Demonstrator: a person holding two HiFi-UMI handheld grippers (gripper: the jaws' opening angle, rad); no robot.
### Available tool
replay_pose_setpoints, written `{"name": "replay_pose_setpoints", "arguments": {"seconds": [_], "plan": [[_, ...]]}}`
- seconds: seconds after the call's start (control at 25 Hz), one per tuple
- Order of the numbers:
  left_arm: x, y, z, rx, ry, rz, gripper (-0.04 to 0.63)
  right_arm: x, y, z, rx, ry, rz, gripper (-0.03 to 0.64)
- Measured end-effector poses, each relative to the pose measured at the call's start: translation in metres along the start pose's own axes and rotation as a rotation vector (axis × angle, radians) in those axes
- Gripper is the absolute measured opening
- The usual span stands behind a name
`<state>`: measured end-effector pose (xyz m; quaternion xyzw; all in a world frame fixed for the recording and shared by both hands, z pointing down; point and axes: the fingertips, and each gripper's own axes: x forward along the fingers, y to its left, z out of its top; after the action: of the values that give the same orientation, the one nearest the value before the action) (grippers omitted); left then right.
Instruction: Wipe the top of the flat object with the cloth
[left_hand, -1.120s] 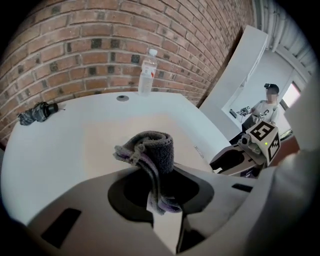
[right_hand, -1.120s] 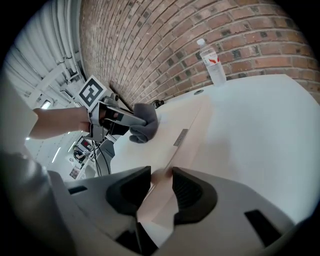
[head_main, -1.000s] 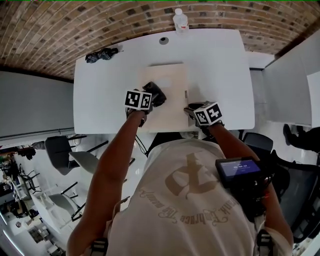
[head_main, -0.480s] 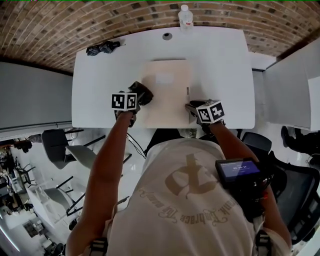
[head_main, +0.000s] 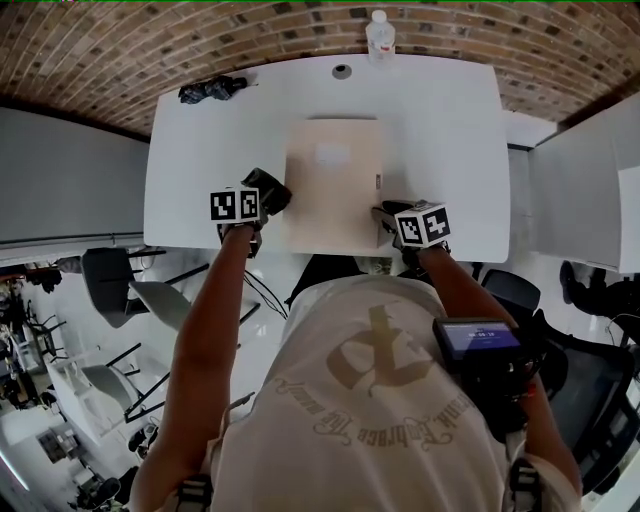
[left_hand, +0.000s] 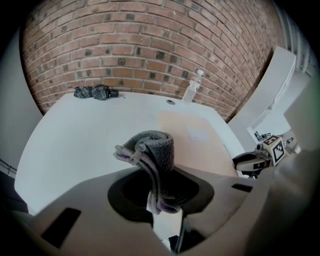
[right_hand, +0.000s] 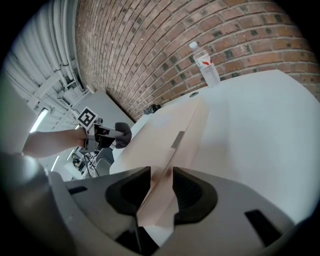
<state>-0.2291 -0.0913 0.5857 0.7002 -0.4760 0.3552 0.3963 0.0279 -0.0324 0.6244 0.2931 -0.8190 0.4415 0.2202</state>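
Cloth (left_hand: 150, 147) is held pinched in the left tongs (left_hand: 161, 197) over the white table (head_main: 440, 130) just left of the board (head_main: 335, 185) — laid lengthwise away from the person, its near right edge gripped by the right tongs (right_hand: 159, 192) — so a rightward stroke is judged necessary.

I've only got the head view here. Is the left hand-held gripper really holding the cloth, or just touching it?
Observer: Holding it. The left gripper view shows the grey cloth pinched between the jaws of the left hand-held gripper, its folded end sticking out.
Operator: And the right one?
Observer: In the right gripper view the near edge of the board runs between the jaws of the right hand-held gripper, which appear closed on it.
Operator: That bottle at the back?
Observer: The bottle stands upright: clear, white cap, red mark on its label.
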Motion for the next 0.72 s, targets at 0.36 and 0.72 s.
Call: {"name": "replay_pose_setpoints", "arguments": {"seconds": [0.36,0.72], "plan": [[-0.002,-0.104,0.002,0.103,0.009,-0.232,0.1,-0.001,-0.034,0.053,0.105,-0.124,-0.035,0.152],[0.03,-0.222,-0.017,0.158,0.104,-0.471,0.1,0.021,-0.042,0.077,0.087,-0.09,-0.042,0.173]]}}
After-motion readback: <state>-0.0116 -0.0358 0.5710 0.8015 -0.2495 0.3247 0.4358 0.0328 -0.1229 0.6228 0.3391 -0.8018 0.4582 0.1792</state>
